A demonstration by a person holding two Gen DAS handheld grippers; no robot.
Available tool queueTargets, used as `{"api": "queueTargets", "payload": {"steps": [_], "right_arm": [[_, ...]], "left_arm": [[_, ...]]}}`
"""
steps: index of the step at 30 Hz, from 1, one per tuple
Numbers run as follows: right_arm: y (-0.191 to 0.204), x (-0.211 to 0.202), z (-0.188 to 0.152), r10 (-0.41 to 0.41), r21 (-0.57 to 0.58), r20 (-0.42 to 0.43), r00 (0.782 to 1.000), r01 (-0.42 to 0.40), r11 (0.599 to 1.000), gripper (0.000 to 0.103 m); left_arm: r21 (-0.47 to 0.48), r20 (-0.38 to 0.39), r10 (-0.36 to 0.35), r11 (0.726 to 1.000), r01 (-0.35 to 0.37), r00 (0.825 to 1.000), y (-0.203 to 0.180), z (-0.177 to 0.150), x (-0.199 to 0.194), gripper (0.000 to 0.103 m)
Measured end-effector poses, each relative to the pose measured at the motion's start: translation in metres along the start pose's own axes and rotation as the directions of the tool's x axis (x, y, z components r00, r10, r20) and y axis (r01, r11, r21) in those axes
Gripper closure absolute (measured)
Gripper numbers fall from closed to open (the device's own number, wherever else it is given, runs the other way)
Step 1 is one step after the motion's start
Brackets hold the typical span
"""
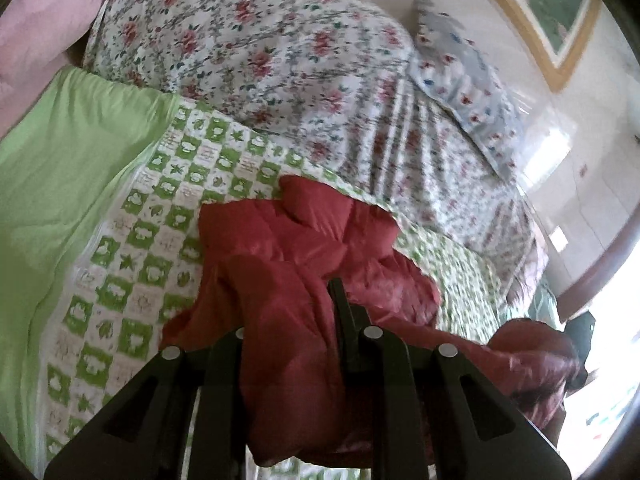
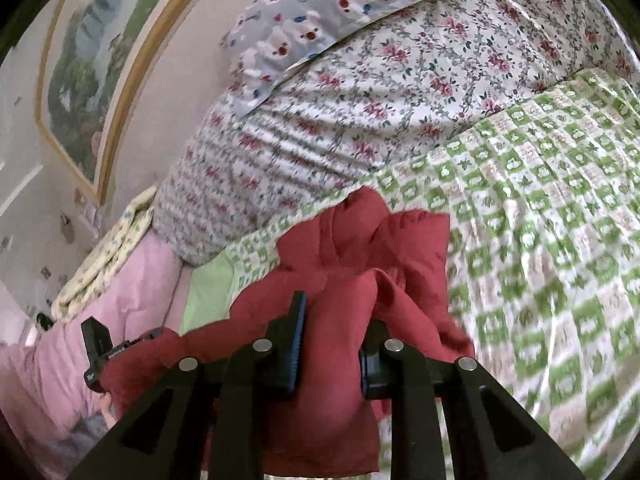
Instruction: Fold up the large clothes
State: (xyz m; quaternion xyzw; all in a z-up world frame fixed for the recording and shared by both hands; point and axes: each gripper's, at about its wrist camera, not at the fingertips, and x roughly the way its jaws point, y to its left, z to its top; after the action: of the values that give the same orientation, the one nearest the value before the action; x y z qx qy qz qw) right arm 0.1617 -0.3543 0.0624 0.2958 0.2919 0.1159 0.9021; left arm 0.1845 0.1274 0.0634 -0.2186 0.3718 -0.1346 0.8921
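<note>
A red puffy jacket (image 1: 304,248) lies bunched on the green checked bed cover (image 1: 132,248). My left gripper (image 1: 296,320) is shut on a thick fold of the jacket, which drapes over and hides its left finger; the right finger (image 1: 340,304) shows. In the right wrist view the jacket (image 2: 360,240) fills the lower middle. My right gripper (image 2: 332,332) is shut on another fold of it, the cloth bulging between the black fingers (image 2: 296,332). The other gripper (image 2: 96,352) shows at the left edge of that view, on the jacket's far end.
A floral quilt (image 1: 280,52) is heaped behind the jacket, with a grey patterned pillow (image 2: 320,12) on it. A plain green sheet (image 1: 60,168) and pink bedding (image 2: 48,368) lie to the sides. A framed picture (image 2: 92,60) hangs on the wall.
</note>
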Motion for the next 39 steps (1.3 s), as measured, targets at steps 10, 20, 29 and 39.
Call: {"api": "queueTargets", "payload": {"steps": [10, 20, 29, 39], "right_arm": [[-0.035, 0.094, 0.041, -0.095, 0.091, 0.006, 0.995, 0.094, 0.991, 0.083], [-0.088, 0.165, 0.057, -0.180, 0.205, -0.014, 0.984, 0.179, 0.962, 0.083], [-0.108, 0.197, 0.057, -0.245, 0.250, 0.007, 0.969, 0.236, 0.939, 0.083], [-0.113, 0.213, 0.052, -0.276, 0.241, 0.015, 0.961, 0.265, 0.934, 0.083]], "left_arm": [[-0.034, -0.037, 0.082, 0.996, -0.083, 0.996, 0.016, 0.043, 0.093, 0.086], [-0.045, -0.111, 0.131, 0.990, -0.137, 0.985, 0.039, 0.066, 0.179, 0.083], [-0.093, -0.115, 0.087, 0.991, -0.098, 0.990, 0.049, 0.085, 0.193, 0.079], [0.012, 0.043, 0.016, 1.000, -0.017, 0.999, 0.020, 0.088, 0.108, 0.063]]}}
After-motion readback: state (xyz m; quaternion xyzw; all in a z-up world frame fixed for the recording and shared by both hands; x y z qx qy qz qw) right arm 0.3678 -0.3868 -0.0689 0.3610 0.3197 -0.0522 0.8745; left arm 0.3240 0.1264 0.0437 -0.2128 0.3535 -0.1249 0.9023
